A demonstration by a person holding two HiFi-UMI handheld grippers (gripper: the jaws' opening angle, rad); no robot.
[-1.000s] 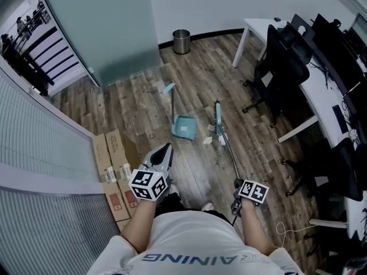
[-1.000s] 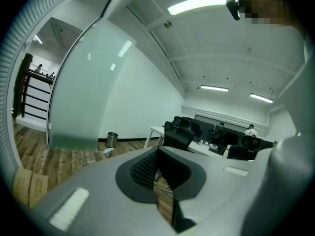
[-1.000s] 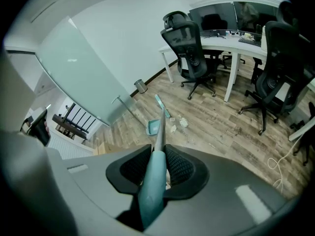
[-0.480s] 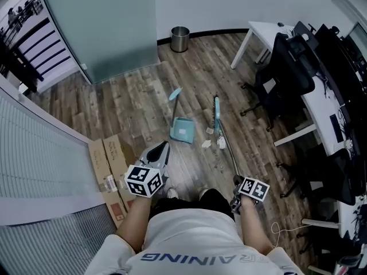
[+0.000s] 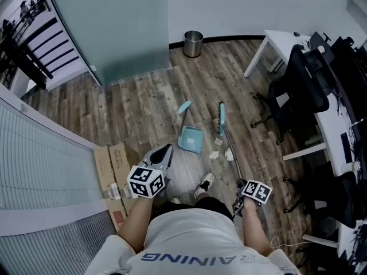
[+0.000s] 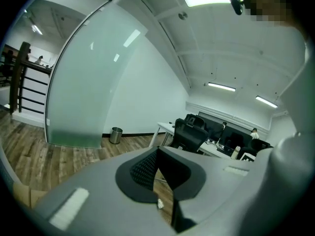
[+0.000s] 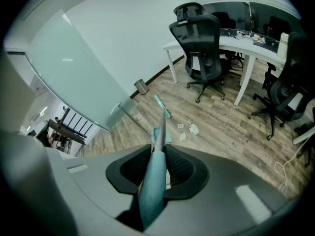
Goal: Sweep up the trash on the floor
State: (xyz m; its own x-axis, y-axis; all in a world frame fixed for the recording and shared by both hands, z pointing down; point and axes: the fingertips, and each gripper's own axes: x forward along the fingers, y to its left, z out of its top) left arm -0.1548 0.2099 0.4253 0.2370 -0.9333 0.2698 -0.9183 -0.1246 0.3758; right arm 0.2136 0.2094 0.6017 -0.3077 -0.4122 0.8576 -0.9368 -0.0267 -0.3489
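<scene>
My right gripper [image 5: 238, 196] is shut on the teal grip of a broom handle [image 7: 153, 181]. The shaft runs forward over the wooden floor to the teal broom head [image 5: 221, 119]. Crumpled white trash [image 5: 214, 154] lies by the shaft, with another piece [image 5: 229, 153] on its right. In the right gripper view the trash [image 7: 193, 129] shows beyond the jaws. A teal dustpan [image 5: 190, 139] stands left of the broom, its long handle upright. My left gripper [image 5: 166, 149] hangs at the left, shut and empty, and points nearly level across the room [image 6: 157, 154].
Flattened cardboard boxes [image 5: 112, 171] lie along the left wall. A metal trash can [image 5: 193, 43] stands by the far wall beside a frosted glass partition [image 5: 114, 27]. A white desk [image 5: 275, 44] and black office chairs [image 5: 298, 90] fill the right side. My shoe [image 5: 203, 183] is near the trash.
The person has stepped forward, so the dustpan and trash sit nearer. Both grippers moved along with the body, and the broom head has slid farther past the trash.
</scene>
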